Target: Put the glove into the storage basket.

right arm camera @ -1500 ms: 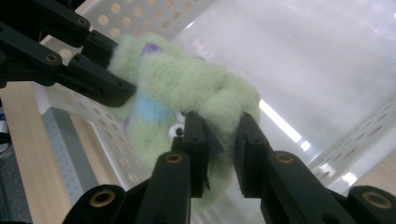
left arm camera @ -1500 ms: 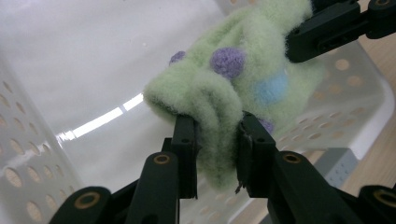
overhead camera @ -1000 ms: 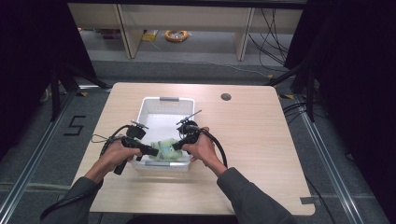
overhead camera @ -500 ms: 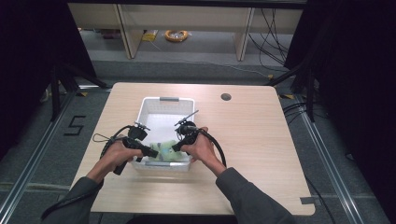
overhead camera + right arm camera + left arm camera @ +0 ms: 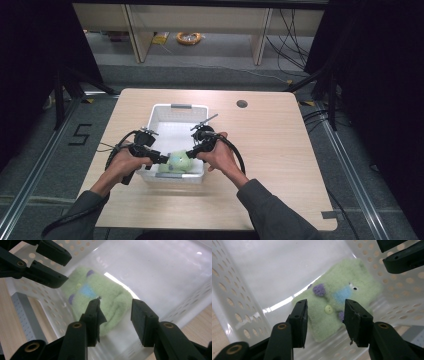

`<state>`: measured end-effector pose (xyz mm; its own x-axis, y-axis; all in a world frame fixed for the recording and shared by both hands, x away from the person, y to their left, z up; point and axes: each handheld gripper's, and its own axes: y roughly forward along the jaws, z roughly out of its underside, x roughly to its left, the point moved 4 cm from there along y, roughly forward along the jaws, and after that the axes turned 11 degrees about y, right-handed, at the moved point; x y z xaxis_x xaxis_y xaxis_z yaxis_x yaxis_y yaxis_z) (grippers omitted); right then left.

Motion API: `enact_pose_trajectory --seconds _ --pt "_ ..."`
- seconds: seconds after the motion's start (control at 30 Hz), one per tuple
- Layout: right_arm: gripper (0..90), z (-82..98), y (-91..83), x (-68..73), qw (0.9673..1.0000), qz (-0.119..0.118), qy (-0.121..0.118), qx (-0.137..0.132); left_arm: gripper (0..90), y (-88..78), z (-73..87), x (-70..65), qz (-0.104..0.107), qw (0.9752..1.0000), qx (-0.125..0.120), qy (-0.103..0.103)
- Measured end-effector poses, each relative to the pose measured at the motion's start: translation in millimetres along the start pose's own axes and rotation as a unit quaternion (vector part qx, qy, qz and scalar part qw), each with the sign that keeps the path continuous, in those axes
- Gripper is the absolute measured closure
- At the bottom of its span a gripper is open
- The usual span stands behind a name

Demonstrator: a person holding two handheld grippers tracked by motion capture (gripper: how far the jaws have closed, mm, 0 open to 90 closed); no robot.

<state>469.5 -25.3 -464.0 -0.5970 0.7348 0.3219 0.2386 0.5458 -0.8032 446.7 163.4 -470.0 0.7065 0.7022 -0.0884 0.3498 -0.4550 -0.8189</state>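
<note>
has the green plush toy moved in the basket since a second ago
No. In the high view the green plush toy lies in the same spot against the near wall of the white basket, between the two grippers.

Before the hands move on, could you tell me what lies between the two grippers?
In the high view, the green plush toy lies in the white basket between left gripper and right gripper.

A light wooden table (image 5: pixel 280 150) with rounded corners carries a white perforated plastic basket (image 5: pixel 159 116) near its middle, toward the person's edge. A small round dark hole (image 5: pixel 242 104) sits in the tabletop near the far edge.
</note>
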Motion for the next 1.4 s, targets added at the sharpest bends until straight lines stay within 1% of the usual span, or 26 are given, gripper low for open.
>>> enact_pose_trajectory --seconds 0.1,0.13,0.2,0.23,0.3,0.37,0.4,0.43,0.5,0.53,0.57,0.63,0.67,0.7,0.73,0.8,0.87,0.97,1.07,1.13,1.17,1.2,1.27,1.3,1.33,1.4 --pt "58.8 0.7 -4.7 -0.8 1.0 0.001 -0.003 -0.003 51.7 -2.2 -1.2 -1.7 0.0 1.0 -0.001 0.007" --pt "57.0 1.7 -8.3 -1.7 1.0 -0.007 -0.003 -0.005 49.8 -4.1 -3.1 -4.7 0.0 0.9999 -0.01 0.008" --pt "55.7 2.9 -12.8 -2.5 0.9999 -0.01 -0.005 -0.01 47.4 -5.1 -3.9 -7.0 0.002 0.9999 -0.013 0.01" --pt "55.3 3.3 -14.2 -2.8 0.9999 -0.005 -0.005 -0.011 46.9 -5.9 -4.1 -8.5 0.001 0.9998 -0.017 0.009" --pt "53.7 4.5 -17.3 -3.9 0.9997 -0.013 -0.011 -0.02 44.6 -7.0 -4.6 -11.2 0.006 0.9996 -0.027 0.001" --pt "52.1 7.3 -20.9 -3.7 0.9993 -0.028 -0.009 -0.023 41.9 -8.0 -4.3 -12.7 0.01 0.9995 -0.031 -0.006" --pt "51.1 8.1 -22.8 -4.8 0.9991 -0.026 -0.017 -0.028 40.4 -8.0 -4.3 -13.5 0.008 0.9992 -0.037 -0.011" --pt "51.1 8.1 -22.8 -4.8 0.9991 -0.026 -0.017 -0.028 39.7 -8.0 -4.3 -13.5 0.008 0.9992 -0.037 -0.011" --pt "48.1 11.7 -28.8 -4.8 0.9985 -0.042 -0.009 -0.034 38.8 -10.0 -3.9 -14.4 0.006 0.999 -0.042 -0.015" --pt "48.1 11.7 -28.8 -4.8 0.9985 -0.042 -0.009 -0.034 38.8 -10.2 -3.8 -15.2 0.007 0.9986 -0.05 -0.017" --pt "46.7 14.2 -33.4 -4.6 0.9971 -0.064 0.003 -0.042 37.4 -11.5 -3.0 -17.8 0.007 0.9985 -0.053 -0.017" --pt "44.4 15.6 -37.3 -6.7 0.9974 -0.055 -0.005 -0.047 36.0 -12.8 -2.9 -20.3 0.012 0.998 -0.06 -0.016" --pt "43.7 15.9 -39.1 -8.0 0.997 -0.054 -0.01 -0.054 35.2 -13.9 -3.0 -22.1 0.009 0.9979 -0.06 -0.02" --pt "43.0 17.2 -40.9 -8.2 0.9969 -0.056 0.002 -0.055 34.4 -13.8 -3.3 -23.8 0.013 0.9976 -0.064 -0.02" --pt "42.1 18.1 -42.3 -9.3 0.9964 -0.067 -0.001 -0.052 33.7 -14.2 -3.3 -25.8 0.018 0.9976 -0.065 -0.016" --pt "41.6 20.1 -45.6 -12.4 0.9967 -0.057 -0.001 -0.057 32.8 -14.2 -3.3 -29.8 0.024 0.9973 -0.067 -0.017" --pt "40.9 21.2 -47.1 -13.1 0.9966 -0.06 0.006 -0.057 30.8 -14.4 -3.0 -31.2 0.023 0.9974 -0.066 -0.013" --pt "38.4 24.1 -54.1 -19.7 0.9957 -0.06 0.017 -0.068 28.3 -15.0 -3.0 -36.9 0.028 0.9965 -0.075 -0.021" --pt "38.0 25.5 -57.7 -23.6 0.9954 -0.06 0.016 -0.073 25.9 -15.9 -3.5 -38.3 0.036 0.9959 -0.08 -0.02" --pt "37.0 28.7 -63.5 -28.5 0.9954 -0.048 0.02 -0.08 25.3 -16.0 -3.4 -39.5 0.04 0.9949 -0.09 -0.022" --pt "37.0 28.7 -63.5 -28.5 0.9954 -0.048 0.02 -0.08 24.8 -16.0 -3.4 -39.5 0.04 0.9949 -0.09 -0.022" --pt "36.6 31.5 -66.7 -30.9 0.9947 -0.052 0.027 -0.085 24.4 -15.5 -2.4 -41.1 0.042 0.995 -0.088 -0.021" --pt "36.6 32.3 -68.0 -32.7 0.9948 -0.048 0.023 -0.087 23.7 -15.0 -2.3 -42.7 0.044 0.9947 -0.09 -0.022" --pt "36.3 35.9 -70.5 -34.5 0.9944 -0.051 0.031 -0.087 23.4 -14.3 -2.3 -46.3 0.046 0.9941 -0.096 -0.023" --pt "36.3 36.6 -71.3 -36.5 0.9945 -0.049 0.026 -0.089 23.2 -14.8 -2.0 -47.8 0.051 0.9942 -0.093 -0.018" --pt "36.1 38.1 -72.6 -37.2 0.9942 -0.048 0.03 -0.091 23.1 -14.2 -2.8 -50.7 0.051 0.9936 -0.099 -0.017"
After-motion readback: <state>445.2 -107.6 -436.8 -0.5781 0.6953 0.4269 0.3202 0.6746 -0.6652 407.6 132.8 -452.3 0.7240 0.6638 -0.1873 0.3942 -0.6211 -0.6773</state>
